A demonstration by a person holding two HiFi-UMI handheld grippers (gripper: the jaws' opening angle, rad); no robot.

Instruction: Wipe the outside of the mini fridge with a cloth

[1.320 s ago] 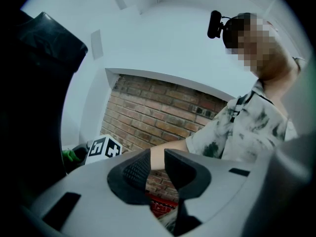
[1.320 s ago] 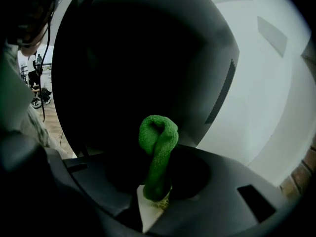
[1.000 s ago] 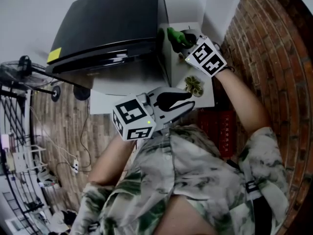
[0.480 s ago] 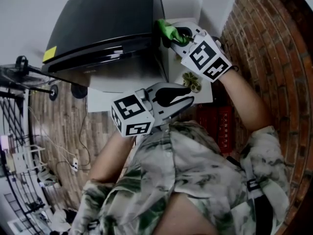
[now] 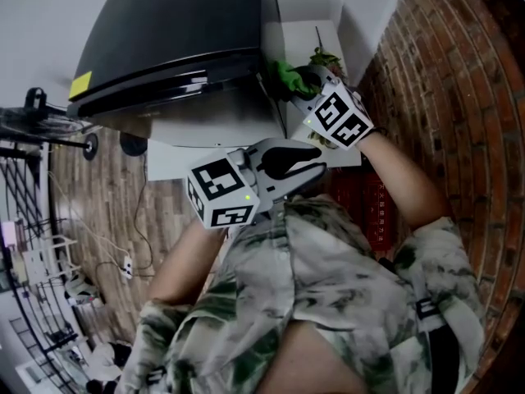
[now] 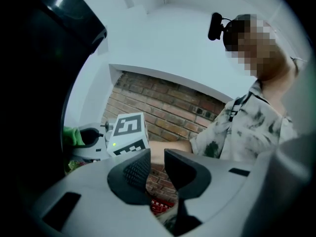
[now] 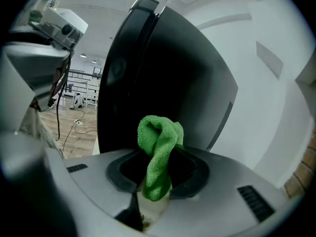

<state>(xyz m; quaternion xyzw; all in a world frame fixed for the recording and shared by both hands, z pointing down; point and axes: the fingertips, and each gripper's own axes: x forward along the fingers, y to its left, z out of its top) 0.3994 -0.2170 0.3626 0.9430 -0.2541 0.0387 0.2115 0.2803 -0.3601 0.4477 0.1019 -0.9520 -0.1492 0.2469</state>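
Note:
The black mini fridge (image 5: 180, 39) fills the upper left of the head view, on a white stand. My right gripper (image 5: 302, 79) is shut on a green cloth (image 5: 283, 76) held against the fridge's right side near the front corner. In the right gripper view the cloth (image 7: 159, 147) bunches up out of the right gripper (image 7: 158, 169), with the fridge's dark side (image 7: 163, 68) just behind it. My left gripper (image 5: 316, 161) hovers near my chest, away from the fridge. Its jaws are nearly together with nothing between them (image 6: 157, 162).
A white cabinet (image 5: 316, 35) with a small plant (image 5: 324, 56) stands between the fridge and the brick wall (image 5: 443, 72). A red crate (image 5: 373, 212) sits below it. A fan (image 5: 33, 113) and cables (image 5: 123, 265) are on the wooden floor at left.
My right gripper has shifted the cloth down and a little toward me along the fridge's right side. The left gripper has stayed in place.

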